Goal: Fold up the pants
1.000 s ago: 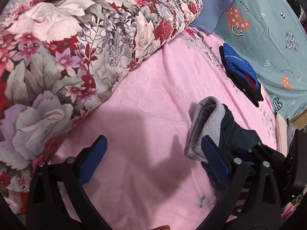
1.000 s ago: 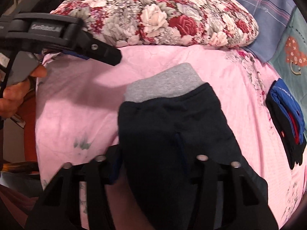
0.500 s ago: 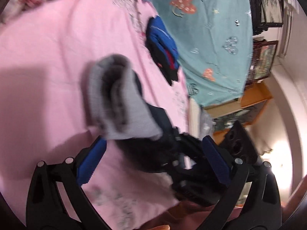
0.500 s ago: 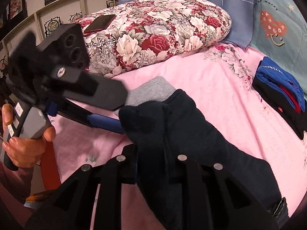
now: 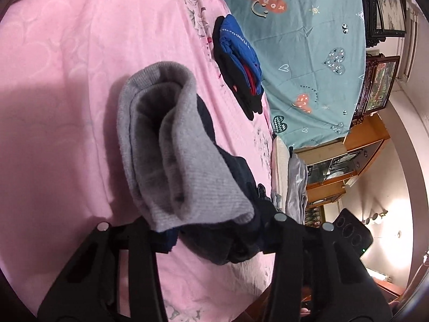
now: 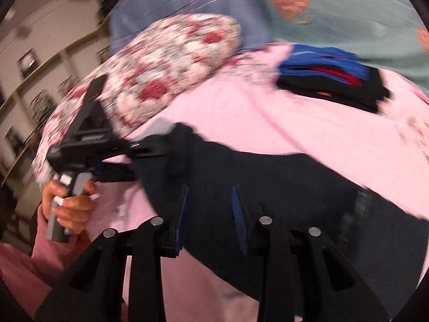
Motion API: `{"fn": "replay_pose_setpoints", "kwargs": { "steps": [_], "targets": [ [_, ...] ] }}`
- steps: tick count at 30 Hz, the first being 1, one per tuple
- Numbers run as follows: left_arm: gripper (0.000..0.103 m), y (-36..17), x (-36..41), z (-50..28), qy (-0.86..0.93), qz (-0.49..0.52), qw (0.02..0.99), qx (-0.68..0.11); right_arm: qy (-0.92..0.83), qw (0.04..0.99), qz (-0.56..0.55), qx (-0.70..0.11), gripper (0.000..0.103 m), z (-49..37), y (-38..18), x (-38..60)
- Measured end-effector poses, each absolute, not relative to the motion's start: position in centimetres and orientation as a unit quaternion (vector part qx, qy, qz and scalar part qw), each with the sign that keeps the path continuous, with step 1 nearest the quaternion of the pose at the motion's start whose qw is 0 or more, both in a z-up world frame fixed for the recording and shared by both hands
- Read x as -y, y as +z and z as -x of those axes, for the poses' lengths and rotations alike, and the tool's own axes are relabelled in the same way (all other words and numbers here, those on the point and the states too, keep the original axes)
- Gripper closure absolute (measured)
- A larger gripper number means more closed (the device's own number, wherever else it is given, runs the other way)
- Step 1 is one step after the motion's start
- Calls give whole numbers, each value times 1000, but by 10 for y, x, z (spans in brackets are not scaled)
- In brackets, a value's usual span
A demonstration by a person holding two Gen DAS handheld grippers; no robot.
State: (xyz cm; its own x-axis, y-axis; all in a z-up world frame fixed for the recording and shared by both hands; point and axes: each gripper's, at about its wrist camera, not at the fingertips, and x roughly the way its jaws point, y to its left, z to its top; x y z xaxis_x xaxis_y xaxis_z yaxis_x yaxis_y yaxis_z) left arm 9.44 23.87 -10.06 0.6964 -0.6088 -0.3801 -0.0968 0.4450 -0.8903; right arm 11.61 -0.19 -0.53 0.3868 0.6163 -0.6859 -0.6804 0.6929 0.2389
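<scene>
Pants: dark navy, with a grey ribbed waistband; bunched and lifted at the near edge of the bed, the far part trailing on the pink bedsheet.
Waistband: folded over on itself, the opening facing the left wrist camera, the lower end hanging between the left fingers.
Left gripper: closed down on the pants just under the waistband; dark cloth fills the gap between its fingers. In the right wrist view it enters from the left and meets the left end of the cloth.
Right gripper: fingers drawn in, pinching a fold of the dark pants; blue pads show on either side of the cloth. This view is motion-blurred.
Hand: wrapped round the left gripper's grey handle, beside a pink sleeve.
Folded clothes: blue, black and red stack on the bedsheet toward the far right edge, well apart from the pants.
Floral quilt: red and white, rolled along the far left of the bed.
Teal sheet: heart-printed, beyond the folded stack.
Wooden cabinet: off the bed's right side, with glass doors.
</scene>
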Motion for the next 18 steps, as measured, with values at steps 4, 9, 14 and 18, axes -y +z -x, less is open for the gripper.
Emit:
{"fn": "replay_pose_setpoints", "kwargs": {
  "steps": [4,9,14,18],
  "targets": [
    [63,-93,-239,-87,-171,493,783,-337,288,873,28,-393,71,-124,-9,59],
    [65,-68,-223,-81,-205,475,801,-301,229,853,29,-468,72,-139,-61,86],
    [65,-33,-188,-88,-252,456,808,-274,236,855,29,-461,71,-136,-63,81],
    [65,-6,-145,-101,-302,429,810,-264,254,849,-10,-464,71,-139,-59,97]
  ]
}}
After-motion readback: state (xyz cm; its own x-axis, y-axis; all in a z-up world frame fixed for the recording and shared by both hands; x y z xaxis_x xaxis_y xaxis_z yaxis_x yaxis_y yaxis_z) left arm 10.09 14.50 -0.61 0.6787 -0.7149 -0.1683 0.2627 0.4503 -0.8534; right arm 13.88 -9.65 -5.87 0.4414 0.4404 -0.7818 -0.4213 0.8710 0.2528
